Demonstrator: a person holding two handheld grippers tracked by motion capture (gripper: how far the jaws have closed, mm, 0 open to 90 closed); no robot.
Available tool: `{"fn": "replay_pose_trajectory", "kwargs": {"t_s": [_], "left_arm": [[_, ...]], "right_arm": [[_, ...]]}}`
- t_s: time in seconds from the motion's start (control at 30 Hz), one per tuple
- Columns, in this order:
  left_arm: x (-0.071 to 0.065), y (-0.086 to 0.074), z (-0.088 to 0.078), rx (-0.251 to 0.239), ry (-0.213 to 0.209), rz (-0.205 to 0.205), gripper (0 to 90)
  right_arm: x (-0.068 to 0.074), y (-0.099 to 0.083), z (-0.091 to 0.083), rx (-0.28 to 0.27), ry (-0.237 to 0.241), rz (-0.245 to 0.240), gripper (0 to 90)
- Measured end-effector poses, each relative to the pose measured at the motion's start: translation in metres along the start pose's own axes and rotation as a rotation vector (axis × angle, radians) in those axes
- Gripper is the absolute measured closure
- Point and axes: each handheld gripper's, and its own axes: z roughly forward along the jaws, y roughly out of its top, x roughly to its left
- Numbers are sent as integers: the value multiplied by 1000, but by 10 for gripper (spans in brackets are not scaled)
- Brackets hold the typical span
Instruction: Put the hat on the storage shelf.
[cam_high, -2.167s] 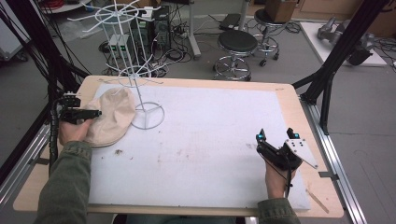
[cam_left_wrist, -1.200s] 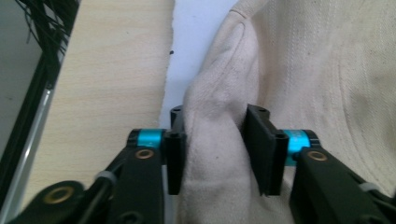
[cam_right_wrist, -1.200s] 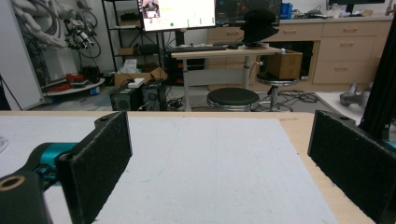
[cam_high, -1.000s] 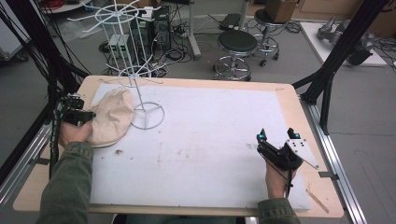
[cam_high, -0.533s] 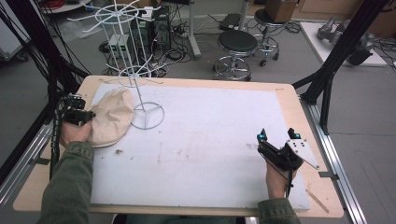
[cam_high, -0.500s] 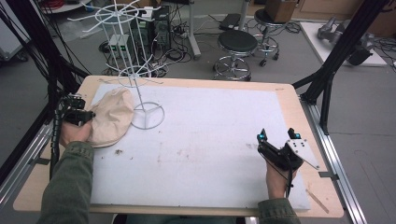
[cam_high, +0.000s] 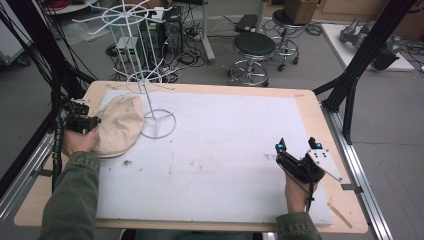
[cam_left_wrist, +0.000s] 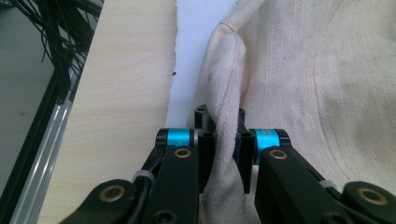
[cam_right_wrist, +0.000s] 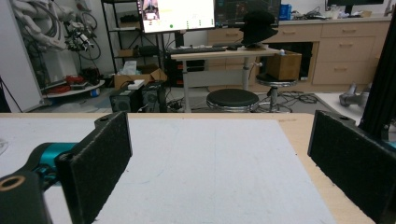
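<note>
- Nearest the person, the right gripper rests low on the white mat at the near right, its jaws spread wide with nothing between them; in the right gripper view the two black pads stand well apart over bare mat.
- At the near left, the left gripper has just been closing, and its jaws now pinch a raised fold of cream fabric at the edge of the cap. The fold stands up between the pads and is plainly clamped.
- The cream cap lies flat on the mat's left edge, touching the round base of the white wire rack that stands just beyond it.
- Its long axis runs from the near left towards the far right, roughly at the rack; the gripped edge is at the cap's left side, toward the table's wooden border. I cannot tell where the brim is.
- Judged from this, the grasp is made but the cap has not left the mat. Lifting it and, most likely, hanging it on one of the rack's arms is all to come; the right gripper has no part in it yet.
</note>
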Motion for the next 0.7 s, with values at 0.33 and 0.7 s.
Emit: {"fn": "replay_pose_trajectory", "kwargs": {"t_s": [0.33,0.7], "left_arm": [[0,2,-10,-30,-6,-3,843],[1,5,-23,-78,-22,-13,844]], "right_arm": [[0,0,0,-1,0,7,54],[0,1,-1,-4,-1,12,54]]}}
